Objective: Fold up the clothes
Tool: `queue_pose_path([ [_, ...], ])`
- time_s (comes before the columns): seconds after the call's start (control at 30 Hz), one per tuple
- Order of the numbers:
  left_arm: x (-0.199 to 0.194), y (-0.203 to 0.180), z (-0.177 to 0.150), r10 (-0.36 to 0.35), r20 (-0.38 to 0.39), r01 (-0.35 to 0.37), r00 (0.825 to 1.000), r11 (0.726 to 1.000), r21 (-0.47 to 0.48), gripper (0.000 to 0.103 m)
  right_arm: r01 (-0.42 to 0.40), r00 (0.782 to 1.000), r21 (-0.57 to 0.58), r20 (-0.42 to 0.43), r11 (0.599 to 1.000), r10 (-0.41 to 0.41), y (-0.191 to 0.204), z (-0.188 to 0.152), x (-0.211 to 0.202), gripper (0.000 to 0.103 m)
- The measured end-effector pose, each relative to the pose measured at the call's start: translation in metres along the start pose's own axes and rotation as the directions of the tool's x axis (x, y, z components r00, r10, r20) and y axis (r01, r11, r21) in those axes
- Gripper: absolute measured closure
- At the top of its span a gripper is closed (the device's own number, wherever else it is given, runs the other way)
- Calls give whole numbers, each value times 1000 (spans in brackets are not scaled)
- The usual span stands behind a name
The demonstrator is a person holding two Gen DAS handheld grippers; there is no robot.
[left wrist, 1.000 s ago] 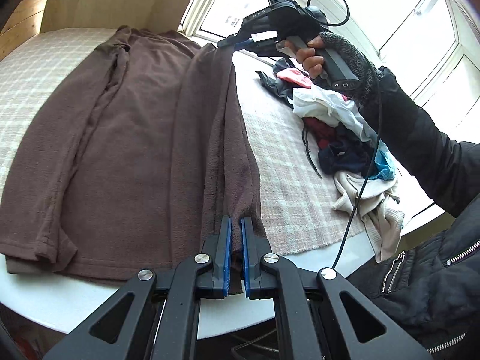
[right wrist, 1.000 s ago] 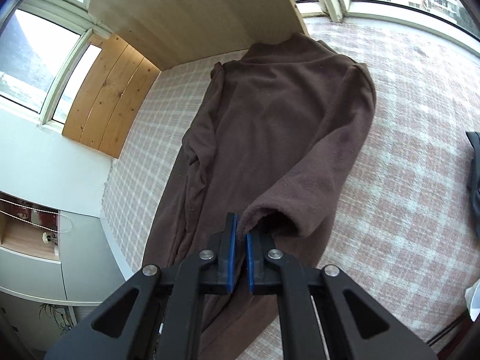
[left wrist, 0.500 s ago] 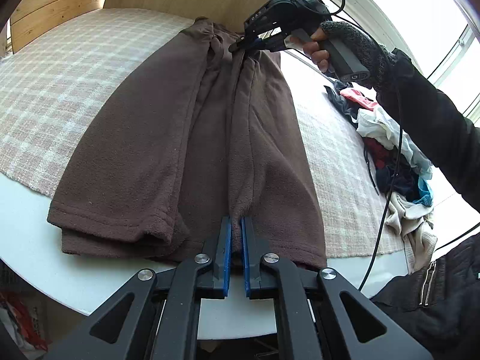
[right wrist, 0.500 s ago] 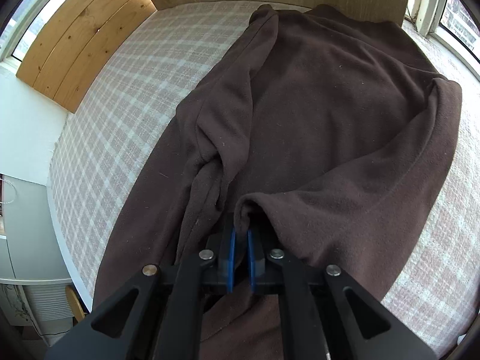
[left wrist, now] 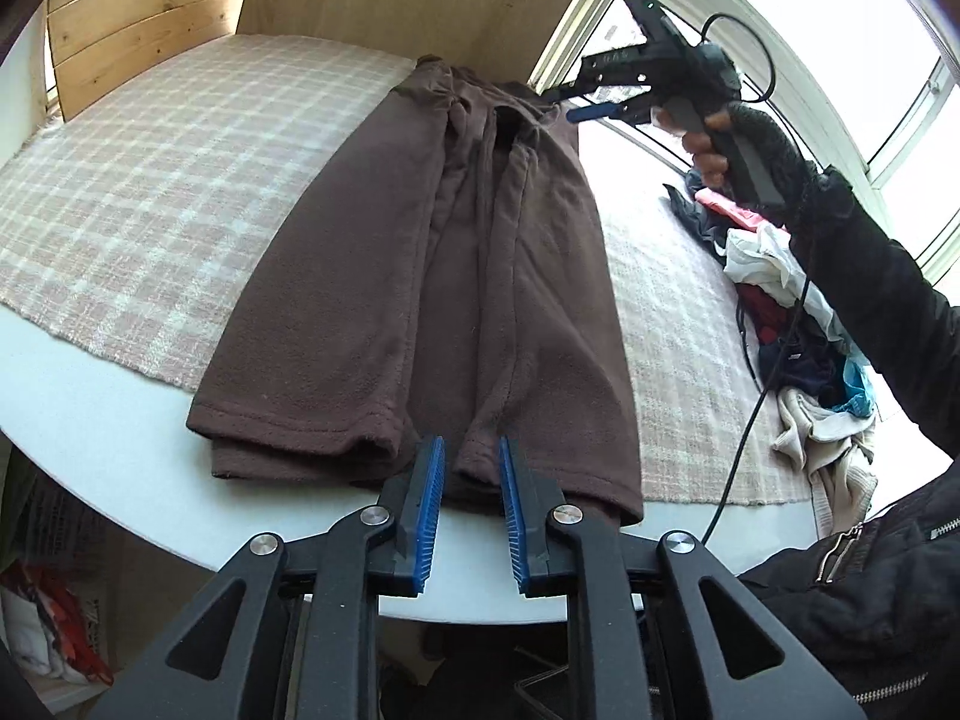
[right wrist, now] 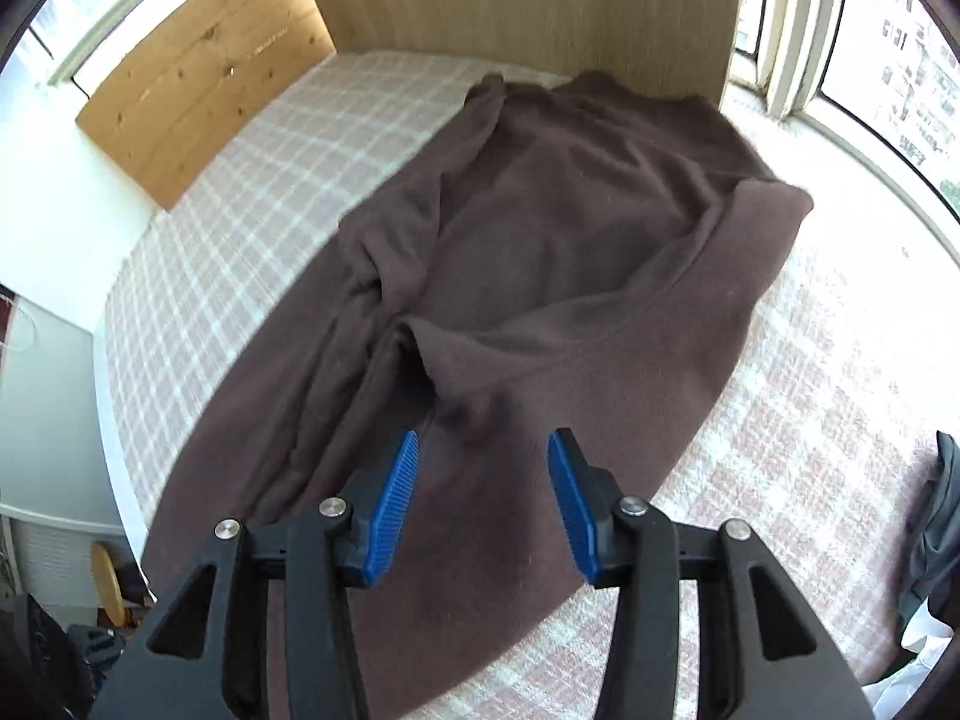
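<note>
A brown fleece garment (left wrist: 372, 276) lies lengthwise on the plaid cloth, with both long sides folded in to its middle. My left gripper (left wrist: 470, 450) is at the near hem. Its jaws are opening, and a fold of the hem lies loose between the blue pads without being pressed. In the right wrist view the garment (right wrist: 570, 240) spreads below my right gripper (right wrist: 483, 438). Its jaws are opening too, with nothing gripped, just above the folded-over side. From the left wrist view, the right gripper (left wrist: 561, 103) hovers over the collar end in a gloved hand.
The plaid cloth (left wrist: 150, 192) covers a round white table (left wrist: 120, 438). A pile of mixed clothes (left wrist: 780, 276) sits at the right, under the person's black sleeve (left wrist: 888, 312). Wood panels and windows stand behind. A dark garment (right wrist: 936, 510) lies at the right edge.
Both grippers were shut on the garment's right side and carried it over to the middle. Both have now let go, and the fold lies flat on the garment.
</note>
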State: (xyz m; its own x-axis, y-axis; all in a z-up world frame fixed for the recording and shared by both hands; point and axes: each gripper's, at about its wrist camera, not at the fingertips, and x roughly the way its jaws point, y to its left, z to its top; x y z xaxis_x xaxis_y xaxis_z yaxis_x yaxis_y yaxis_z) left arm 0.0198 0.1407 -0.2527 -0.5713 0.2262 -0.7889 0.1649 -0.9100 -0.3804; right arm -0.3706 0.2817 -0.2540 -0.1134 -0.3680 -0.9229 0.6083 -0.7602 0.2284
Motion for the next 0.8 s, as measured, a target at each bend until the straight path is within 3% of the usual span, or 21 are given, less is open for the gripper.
queue_pose_path([
  [0.13, 30, -12, 7, -27, -44, 29, 999, 999, 38, 83, 176, 982, -67, -55, 982, -180, -10, -11, 30, 56],
  [0.23, 48, -12, -2, -16, -75, 20, 997, 999, 46, 83, 132, 989, -61, -59, 989, -136, -12, -10, 16, 56],
  [0.3, 38, -11, -4, -9, -62, 11, 998, 999, 41, 83, 65, 998, -84, 24, 994, -63, -5, -7, -4, 56],
  [0.4, 16, -10, -5, 26, -15, -25, 1000, 999, 32, 83, 75, 994, -130, 95, 989, -63, 10, 9, -12, 56],
  [0.5, -8, -8, -6, 87, 38, -88, 995, 996, 27, 82, 61, 997, -141, 50, 988, -54, 22, 27, 16, 56],
  [0.57, -22, -2, -9, 133, 61, -134, 989, 991, 19, 80, 107, 994, -158, -16, 982, -111, 28, 32, 42, 56],
  [0.7, -35, 9, -12, 223, 59, -225, 973, 974, 21, 71, 103, 993, -193, -35, 976, -112, 36, 35, 31, 54],
  [0.8, -31, 7, -7, 258, 52, -262, 965, 962, 81, 66, 11, 1000, -145, -17, 989, -14, 34, 41, 13, 53],
])
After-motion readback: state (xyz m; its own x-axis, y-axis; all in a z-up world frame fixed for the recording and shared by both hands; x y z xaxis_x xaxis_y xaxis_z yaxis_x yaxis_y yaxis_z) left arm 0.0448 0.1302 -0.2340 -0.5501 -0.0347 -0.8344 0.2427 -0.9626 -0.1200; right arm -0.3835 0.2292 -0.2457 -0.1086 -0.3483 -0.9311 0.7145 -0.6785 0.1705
